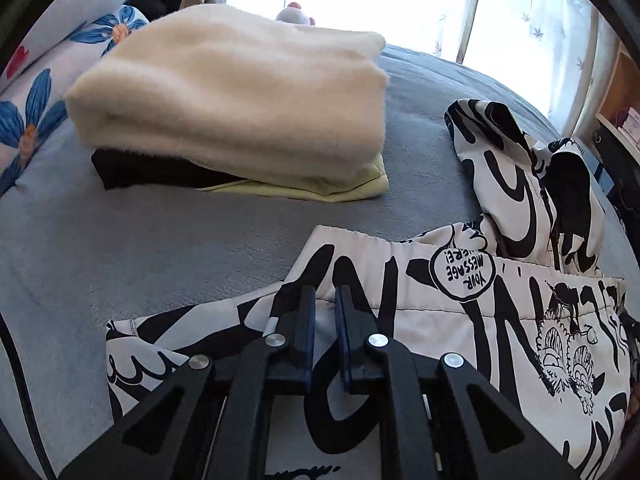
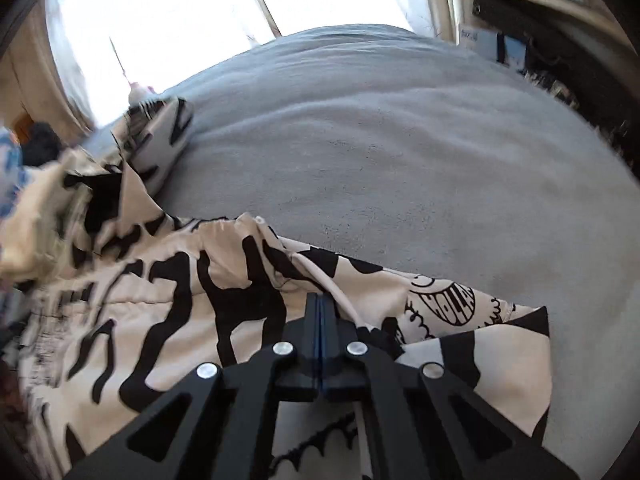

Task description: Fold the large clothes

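The right gripper (image 2: 321, 300) was seen with its jaws pressed fully together above the black-and-white printed garment (image 2: 168, 312), nothing visibly caught between them, while the left gripper (image 1: 324, 296) was narrowed to a slim gap over the same garment (image 1: 460, 320). The garment was spread on the grey blanket (image 1: 160, 248). Farther back, a cream folded pile (image 1: 240, 96) was stacked beside a floral pillow (image 1: 36, 120).
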The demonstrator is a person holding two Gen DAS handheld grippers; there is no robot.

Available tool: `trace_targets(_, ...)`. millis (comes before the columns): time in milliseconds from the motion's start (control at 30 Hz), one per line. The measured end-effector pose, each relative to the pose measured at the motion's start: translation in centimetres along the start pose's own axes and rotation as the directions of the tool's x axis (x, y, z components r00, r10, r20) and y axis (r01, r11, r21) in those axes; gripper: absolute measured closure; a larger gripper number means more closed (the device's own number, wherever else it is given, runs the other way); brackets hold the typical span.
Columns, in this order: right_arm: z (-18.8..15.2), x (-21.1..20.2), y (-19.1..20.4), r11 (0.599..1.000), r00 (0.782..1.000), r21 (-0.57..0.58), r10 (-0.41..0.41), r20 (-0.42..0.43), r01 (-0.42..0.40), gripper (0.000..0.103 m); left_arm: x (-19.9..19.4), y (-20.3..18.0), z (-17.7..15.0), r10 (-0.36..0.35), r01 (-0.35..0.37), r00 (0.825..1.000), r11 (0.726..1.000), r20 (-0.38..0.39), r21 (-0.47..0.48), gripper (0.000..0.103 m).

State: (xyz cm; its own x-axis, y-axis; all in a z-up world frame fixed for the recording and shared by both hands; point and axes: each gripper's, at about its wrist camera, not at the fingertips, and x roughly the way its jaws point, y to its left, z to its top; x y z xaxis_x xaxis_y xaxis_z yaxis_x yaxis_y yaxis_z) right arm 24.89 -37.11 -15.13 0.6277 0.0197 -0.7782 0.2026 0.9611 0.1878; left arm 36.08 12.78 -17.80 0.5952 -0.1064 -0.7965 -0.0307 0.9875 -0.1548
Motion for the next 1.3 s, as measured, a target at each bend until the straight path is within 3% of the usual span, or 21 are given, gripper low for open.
trace_targets(267, 0.3, -2.0, 0.3, 0.999, 0.999, 0.002, 0.042, -0.008, -0.042, 0.103, -2.0, -0.5, 0.4, 0.027, -0.026, 0.999, 0.999, -0.019, 0.026, 0.093)
trace_targets(500, -1.4, -7.6, 4.6, 0.997, 0.997, -0.049, 0.051, -0.052, -0.053, 0.100, -8.6, -2.8, -0.5, 0.075, -0.072, 0.997, 0.993, -0.033, 0.090, 0.073)
trace_targets(633, -4.4, -10.8, 9.4, 0.985, 0.992, -0.130, 0.108, -0.069, -0.116, 0.100, -13.5, -6.4, -3.4, 0.005, -0.002, 1.000, 0.990, -0.019, 0.143, 0.054)
trace_targets(800, -8.0, -12.4, 16.3, 0.944, 0.962, -0.193, 0.254, -0.097, -0.269, 0.100, -16.1, -11.7, -7.4, -0.141, 0.145, 0.989, 0.978, -0.037, 0.147, 0.054)
trace_targets(933, -9.8, -10.2, 18.9, 0.934, 0.946, -0.176, 0.287, -0.148, -0.311, 0.099, -13.7, -14.9, -10.2, -0.167, 0.178, 0.981, 0.978, -0.100, 0.113, 0.054)
trace_targets(1033, -10.9, -7.2, 18.1, 0.949, 0.944, -0.147, 0.245, -0.219, -0.280, 0.100, -10.4, -15.1, -11.9, -0.100, 0.119, 0.979, 0.988, -0.178, 0.100, 0.054)
trace_targets(1067, -11.2, -6.6, 17.2, 0.948, 0.936, -0.116, 0.264, -0.233, -0.296, 0.103, -9.8, -14.8, -12.2, -0.087, 0.107, 0.978, 0.990, -0.187, 0.095, 0.054)
trace_targets(1167, -11.5, -6.8, 14.1, 0.938, 0.921, -0.057, 0.323, -0.216, -0.342, 0.103, -9.8, -12.9, -12.5, -0.036, 0.050, 0.987, 0.995, -0.157, 0.088, 0.054)
trace_targets(1233, -11.4, -8.1, 12.4, 0.958, 0.952, -0.092, 0.254, -0.170, -0.272, 0.103, -10.1, -11.1, -12.5, 0.076, -0.063, 0.988, 0.993, -0.133, 0.103, 0.054)
trace_targets(1267, -11.2, -8.6, 11.4, 0.973, 0.974, -0.126, 0.177, -0.143, -0.195, 0.103, -10.0, -9.7, -12.5, 0.101, -0.088, 0.986, 0.991, -0.132, 0.101, 0.054)
trace_targets(1300, -11.3, -9.0, 10.1, 0.982, 0.989, -0.153, 0.088, -0.122, -0.106, 0.102, -10.3, -8.2, -12.6, 0.081, -0.070, 0.988, 0.994, -0.129, 0.089, 0.060)
